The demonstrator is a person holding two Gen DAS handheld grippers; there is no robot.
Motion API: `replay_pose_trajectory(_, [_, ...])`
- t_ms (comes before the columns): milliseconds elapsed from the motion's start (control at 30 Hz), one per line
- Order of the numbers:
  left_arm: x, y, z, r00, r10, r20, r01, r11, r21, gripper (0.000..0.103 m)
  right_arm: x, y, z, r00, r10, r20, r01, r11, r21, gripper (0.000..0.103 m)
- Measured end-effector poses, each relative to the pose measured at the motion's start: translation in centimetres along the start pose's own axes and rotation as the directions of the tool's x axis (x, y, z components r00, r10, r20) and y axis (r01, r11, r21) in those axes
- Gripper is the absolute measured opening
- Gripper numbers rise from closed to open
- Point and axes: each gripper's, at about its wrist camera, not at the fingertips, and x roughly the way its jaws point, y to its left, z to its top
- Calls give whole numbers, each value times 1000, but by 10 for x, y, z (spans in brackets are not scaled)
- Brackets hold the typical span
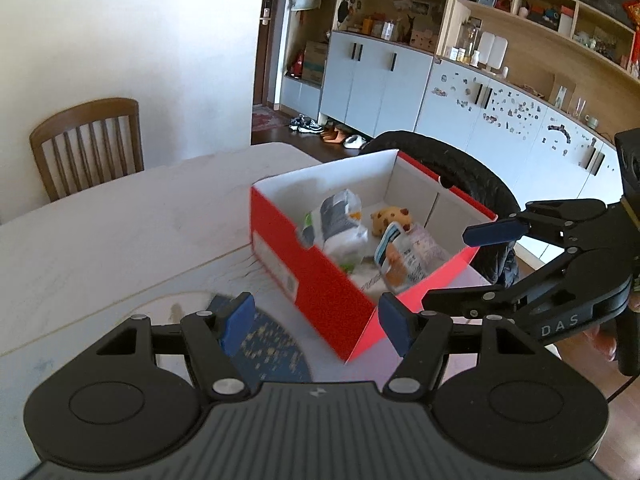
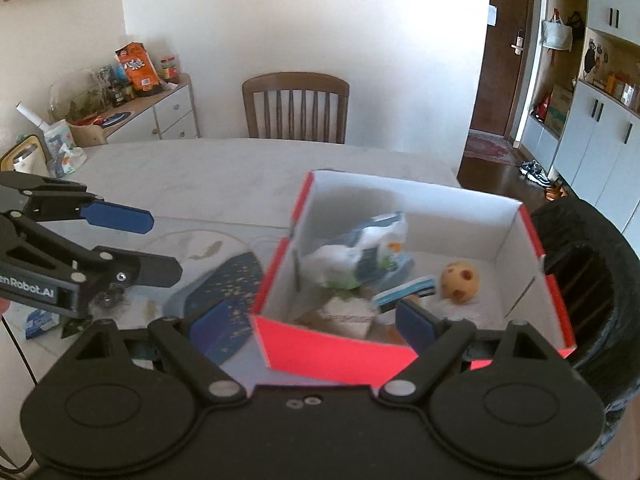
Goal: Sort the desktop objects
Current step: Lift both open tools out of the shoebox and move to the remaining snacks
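Centre frame: red cardboard box [image 1: 316, 280], white inside, holds crinkled plastic packets [image 1: 340, 224] and a spotted round toy [image 2: 460, 281]; contents blurred. Left gripper [image 1: 316, 322] and right gripper [image 2: 316, 322] both gape, empty.

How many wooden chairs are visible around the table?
1, seen in both views: a slat-backed wooden chair at the far edge of the table, against the white wall. A dark black seat stands beside the red box; others may be out of frame.

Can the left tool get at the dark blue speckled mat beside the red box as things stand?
Probably yes. The left tool is open and empty, the mat lies just below it on the table, and only the red box crowds one side.
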Motion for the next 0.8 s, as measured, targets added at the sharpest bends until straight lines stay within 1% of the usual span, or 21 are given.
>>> replay_pose_trajectory(67, [-10, 8, -8, 1000, 3, 2, -3, 1000, -8, 68, 1, 14, -1, 1000, 0, -1, 0, 1000, -2, 90])
replay_pose_trajectory(167, [-24, 22, -21, 1000, 3, 4, -3, 1000, -27, 75, -1, 35, -5, 1000, 3, 0, -3, 1000, 1, 91])
replay_pose_trajectory(200, [-30, 27, -26, 1000, 5, 5, -5, 999, -31, 76, -1, 42, -5, 1000, 3, 1, -3, 1000, 3, 91])
replay_pose_trajectory(333, [-48, 48, -44, 1000, 10, -3, -10, 999, -40, 77, 0, 72, -10, 1000, 6, -1, -6, 1000, 5, 91])
replay_pose_trajectory(467, [-63, 71, -62, 1000, 19, -15, -20, 998, -55, 80, 1, 100, -12, 1000, 5, -2, -5, 1000, 6, 92])
replay_pose_trajectory(600, [-77, 90, -81, 998, 48, -29, -49, 998, -48, 82, 7, 129, -15, 1000, 6, -6, -6, 1000, -8, 92])
replay_pose_trajectory(667, [-82, 100, -89, 998, 47, -42, -50, 998, -50, 82, 11, 143, -16, 1000, 4, -7, -4, 1000, -25, 92])
replay_pose_trajectory(733, [-88, 108, -97, 997, 65, -49, -68, 997, -45, 85, 14, 156, -18, 1000, 10, -7, -10, 999, -33, 92])
replay_pose_trajectory(800, [-93, 116, -105, 995, 93, -47, -95, 995, -39, 91, 18, 168, -20, 1000, 9, -9, -9, 999, -34, 92])
